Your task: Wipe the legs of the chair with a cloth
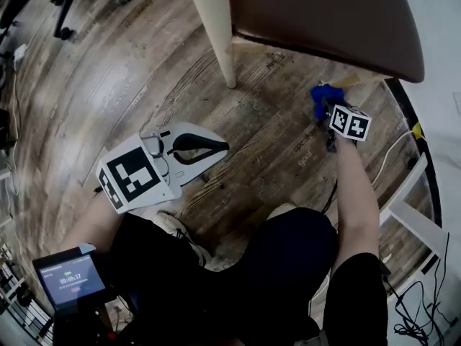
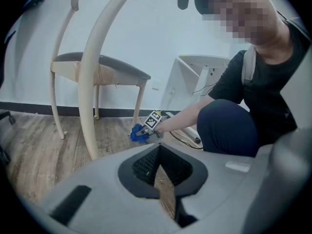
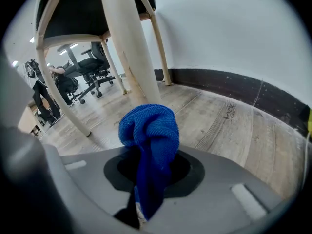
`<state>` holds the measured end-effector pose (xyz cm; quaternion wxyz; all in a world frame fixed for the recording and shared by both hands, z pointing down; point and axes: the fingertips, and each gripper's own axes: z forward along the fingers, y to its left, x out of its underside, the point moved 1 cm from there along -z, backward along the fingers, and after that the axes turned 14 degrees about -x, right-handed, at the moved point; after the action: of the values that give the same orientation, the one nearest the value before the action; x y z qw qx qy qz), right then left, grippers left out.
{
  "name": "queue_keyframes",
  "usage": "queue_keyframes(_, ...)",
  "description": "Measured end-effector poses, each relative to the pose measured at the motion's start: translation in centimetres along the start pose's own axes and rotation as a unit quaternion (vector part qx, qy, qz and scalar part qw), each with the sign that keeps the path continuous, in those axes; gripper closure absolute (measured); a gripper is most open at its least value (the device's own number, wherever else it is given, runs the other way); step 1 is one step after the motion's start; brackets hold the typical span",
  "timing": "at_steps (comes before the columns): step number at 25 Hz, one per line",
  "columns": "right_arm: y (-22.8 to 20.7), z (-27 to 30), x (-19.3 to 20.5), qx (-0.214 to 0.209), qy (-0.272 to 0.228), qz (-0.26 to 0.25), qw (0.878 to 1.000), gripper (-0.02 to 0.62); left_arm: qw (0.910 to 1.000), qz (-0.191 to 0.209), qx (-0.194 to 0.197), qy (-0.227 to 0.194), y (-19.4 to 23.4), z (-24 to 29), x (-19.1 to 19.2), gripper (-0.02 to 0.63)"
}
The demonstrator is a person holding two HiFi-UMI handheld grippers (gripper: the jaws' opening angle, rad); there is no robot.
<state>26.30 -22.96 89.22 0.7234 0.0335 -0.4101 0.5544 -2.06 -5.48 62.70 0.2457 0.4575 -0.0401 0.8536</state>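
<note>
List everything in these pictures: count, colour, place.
chair: one, cream frame, dark seat, by the white wall
cloth: one, blue, held near a chair leg
floor: one, grey-brown wood planks
office chairs: two or more, black, far background
rack: one, white, at the person's right
cables: several, black, floor by the rack
screen device: one, dark, by the left arm
left gripper: white and black, jaws together, empty
right gripper: shut on the cloth
</note>
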Motion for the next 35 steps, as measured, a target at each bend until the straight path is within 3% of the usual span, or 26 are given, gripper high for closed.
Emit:
queue_keyframes(6, 2.7, -4.9, -4.3, -0.009, -0.024, -0.047, 0.999, 0.512, 0.9998, 0.003, 0.002, -0.020, -0.6, -0.7, -1.2, 0.607)
queue_keyframes(16, 11.8, -17.7, -16.7, -0.012, -0.120, -0.141, 0.983, 0.512, 0.9983, 0.018, 0.012, -0.055, -2.0, -1.0, -2.7, 0.607)
queue_keyframes(21, 15.9, -19.1, -18.0, -0.028, -0.100, -0.182, 0.978, 0.511, 0.9979, 0.023, 0.016, -0.059, -2.4, -1.1, -2.9, 0.607)
queue_keyframes(27, 23.5, -15.7, -17.2, -0.127, -0.089, -0.198, 0.968, 0.511, 0.9972, 0.024, 0.016, -0.069, -2.7, -1.7, -3.1, 0.608)
queue_keyframes(35, 35.1, -8.7, -17.0, -0.271, -0.059, -0.239, 0.930, 0.511, 0.9968, 0.027, 0.009, -0.075, -2.6, -2.4, -3.1, 0.607)
